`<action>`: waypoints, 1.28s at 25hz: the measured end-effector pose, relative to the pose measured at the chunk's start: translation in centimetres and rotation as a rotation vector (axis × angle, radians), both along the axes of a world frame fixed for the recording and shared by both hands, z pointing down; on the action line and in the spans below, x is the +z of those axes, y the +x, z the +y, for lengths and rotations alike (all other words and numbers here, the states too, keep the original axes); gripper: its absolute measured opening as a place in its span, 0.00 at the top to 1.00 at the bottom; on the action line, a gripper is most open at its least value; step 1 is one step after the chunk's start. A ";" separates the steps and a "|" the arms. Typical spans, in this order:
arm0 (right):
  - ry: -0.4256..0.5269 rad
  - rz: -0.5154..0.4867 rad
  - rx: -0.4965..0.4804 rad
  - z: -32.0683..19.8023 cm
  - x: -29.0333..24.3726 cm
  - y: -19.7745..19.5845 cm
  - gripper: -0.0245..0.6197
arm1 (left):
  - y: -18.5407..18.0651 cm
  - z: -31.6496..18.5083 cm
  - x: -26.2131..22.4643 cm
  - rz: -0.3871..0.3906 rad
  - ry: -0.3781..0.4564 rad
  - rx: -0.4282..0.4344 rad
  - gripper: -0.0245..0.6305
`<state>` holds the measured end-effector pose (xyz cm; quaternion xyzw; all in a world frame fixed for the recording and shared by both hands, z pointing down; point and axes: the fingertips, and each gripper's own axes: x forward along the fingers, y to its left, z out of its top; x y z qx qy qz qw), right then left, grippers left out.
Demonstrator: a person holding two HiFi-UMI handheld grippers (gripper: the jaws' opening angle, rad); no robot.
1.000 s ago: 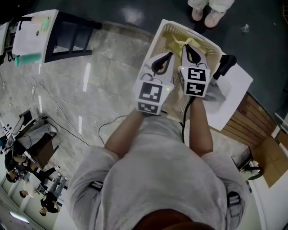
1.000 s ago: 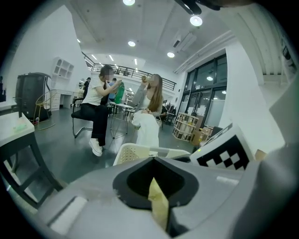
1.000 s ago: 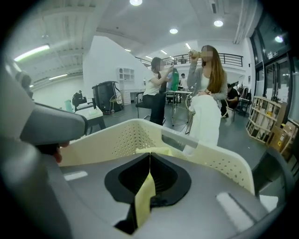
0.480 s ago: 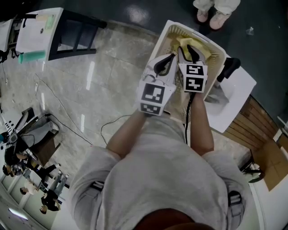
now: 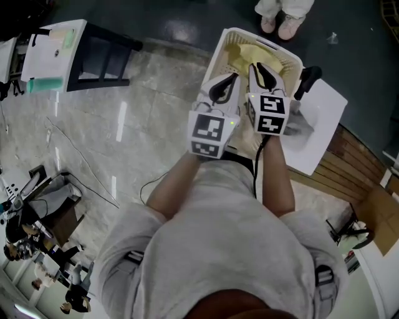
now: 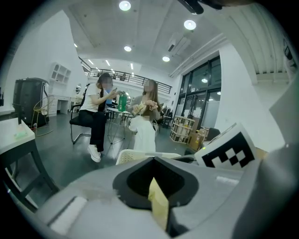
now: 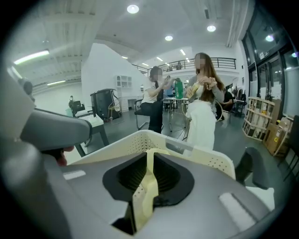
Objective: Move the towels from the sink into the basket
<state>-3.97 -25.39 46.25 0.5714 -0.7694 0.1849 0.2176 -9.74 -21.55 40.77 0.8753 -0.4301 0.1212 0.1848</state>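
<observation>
A cream perforated basket (image 5: 218, 53) stands on the floor with a yellow towel (image 5: 249, 53) draped inside it. Both grippers hang side by side over the basket's near half. My left gripper (image 5: 229, 80) is shut, and a strip of yellow towel (image 6: 159, 205) shows pinched between its jaws. My right gripper (image 5: 259, 67) is closing its jaws, with a fold of the yellow towel (image 7: 144, 193) pressed between them. Beyond the right jaws lies the basket rim (image 7: 201, 156). The white sink (image 5: 318, 124) with its black faucet (image 5: 307, 81) is just right of the basket.
A black-framed table with a white top (image 5: 56, 53) stands at the upper left. A person's shoes (image 5: 277, 15) are beyond the basket. Wooden slats (image 5: 349, 168) lie to the right, and cables (image 5: 81, 162) run over the marble floor. Seated people (image 6: 100, 112) are farther off.
Both grippers stay over the basket with the towel. The right gripper edged forward half a second ago and has come back a little.
</observation>
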 end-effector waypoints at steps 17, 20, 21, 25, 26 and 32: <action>0.183 0.063 0.127 9.6 -8.5 0.5 0.95 | 0.9 7.6 -5.0 0.075 0.105 0.134 0.93; 0.200 0.086 0.150 11.3 -9.2 1.5 0.95 | 1.4 8.5 -5.1 0.093 0.102 0.152 0.93; 0.205 0.093 0.162 11.9 -9.5 1.9 0.95 | 1.7 8.7 -5.2 0.098 0.101 0.159 0.93; 0.225 0.101 0.200 13.4 -10.7 3.6 0.95 | 3.5 9.5 -6.1 0.117 0.109 0.202 0.93; 0.226 0.103 0.209 13.7 -10.8 4.1 0.95 | 4.1 9.7 -6.2 0.119 0.110 0.214 0.93; 0.234 0.107 0.296 15.6 -10.9 8.6 0.95 | 9.1 11.6 -6.8 0.115 0.127 0.317 0.93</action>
